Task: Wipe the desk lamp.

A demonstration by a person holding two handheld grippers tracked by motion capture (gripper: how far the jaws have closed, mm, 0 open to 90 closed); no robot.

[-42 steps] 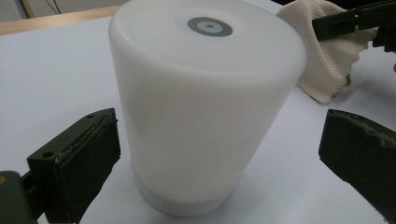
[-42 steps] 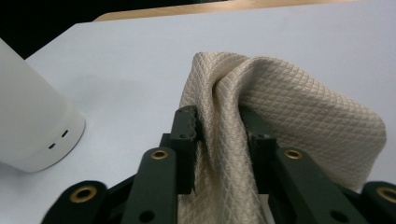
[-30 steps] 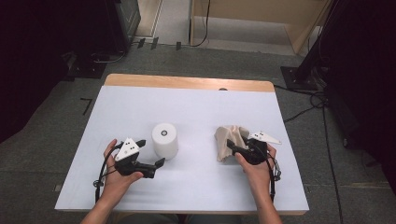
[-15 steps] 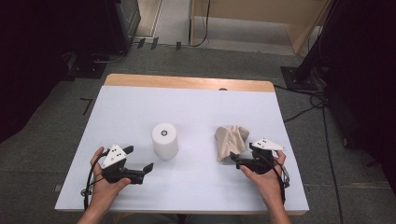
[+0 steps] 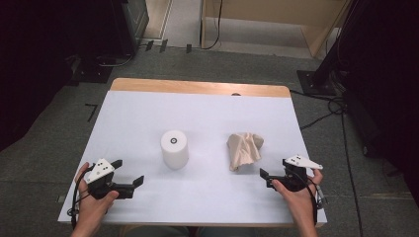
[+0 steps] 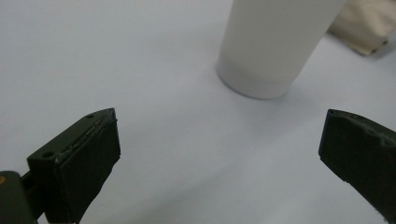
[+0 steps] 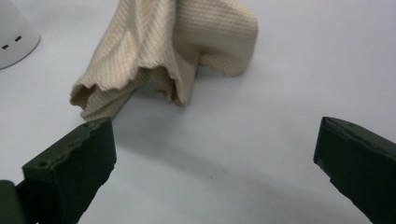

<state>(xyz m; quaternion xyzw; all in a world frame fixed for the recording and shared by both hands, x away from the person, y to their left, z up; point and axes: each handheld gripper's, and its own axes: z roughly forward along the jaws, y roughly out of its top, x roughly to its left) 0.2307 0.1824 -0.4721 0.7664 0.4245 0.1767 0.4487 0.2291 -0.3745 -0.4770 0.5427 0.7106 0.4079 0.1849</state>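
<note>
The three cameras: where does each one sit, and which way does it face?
High view: above the person's side, facing forward and down on the white table; both hands show, with left gripper and right gripper.
Left gripper view: on that gripper, facing the white paper roll; open black jaws show.
Right gripper view: faces the crumpled beige cloth; open jaws show.
Shared: both gripper views show cloth and roll.

Your right gripper has just been opening its jaws, and they stand wide apart with nothing between them. Ahead of them a crumpled beige cloth sits bunched up on the white table. A white cylinder shows at the upper left edge.
</note>
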